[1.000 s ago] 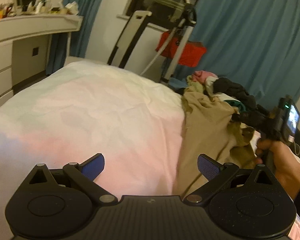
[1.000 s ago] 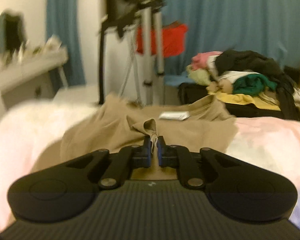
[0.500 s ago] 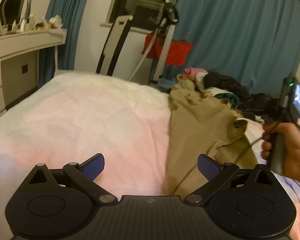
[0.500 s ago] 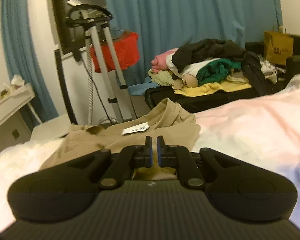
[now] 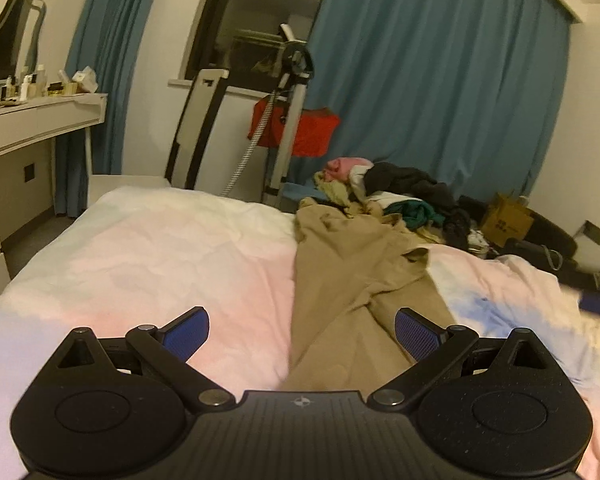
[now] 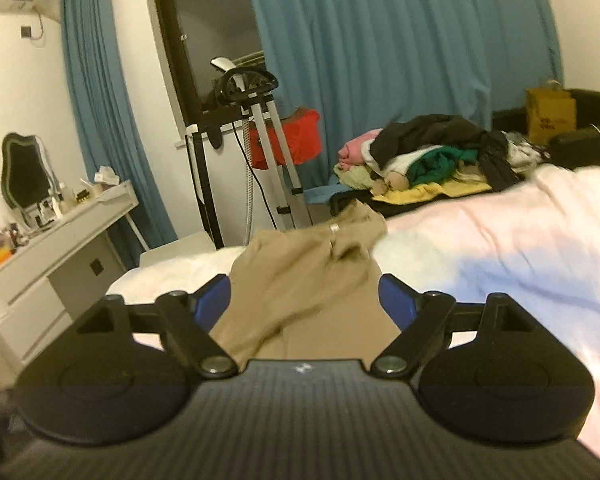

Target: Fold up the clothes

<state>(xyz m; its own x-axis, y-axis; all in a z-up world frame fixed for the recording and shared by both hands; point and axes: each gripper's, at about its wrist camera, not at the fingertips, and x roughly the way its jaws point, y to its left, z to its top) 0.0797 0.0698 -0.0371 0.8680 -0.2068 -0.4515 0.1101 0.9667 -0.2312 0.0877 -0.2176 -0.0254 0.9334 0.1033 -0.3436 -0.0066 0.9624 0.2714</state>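
Tan trousers (image 5: 352,280) lie lengthwise on the pale pink bed cover (image 5: 160,264), their waist at the far edge. My left gripper (image 5: 302,330) hovers open above the near end of the trousers, nothing between its blue pads. In the right wrist view the same tan trousers (image 6: 300,276) stretch away from my right gripper (image 6: 306,300), whose jaws are opening wide; the cloth lies below and beyond them, not pinched. A blurred blue shape at the right edge of the left wrist view may be the right gripper.
A heap of unfolded clothes (image 6: 424,160) sits past the bed's far end, before blue curtains (image 5: 440,80). A tripod stand (image 6: 268,152) with a red bag (image 5: 296,130) stands near the window. A white dresser (image 6: 52,248) with clutter lines the left wall.
My right gripper, shut on a fold of the trousers earlier, has let go, opened wide and swung sideways. The hand holding it has left the left wrist view. The left gripper rose slightly.
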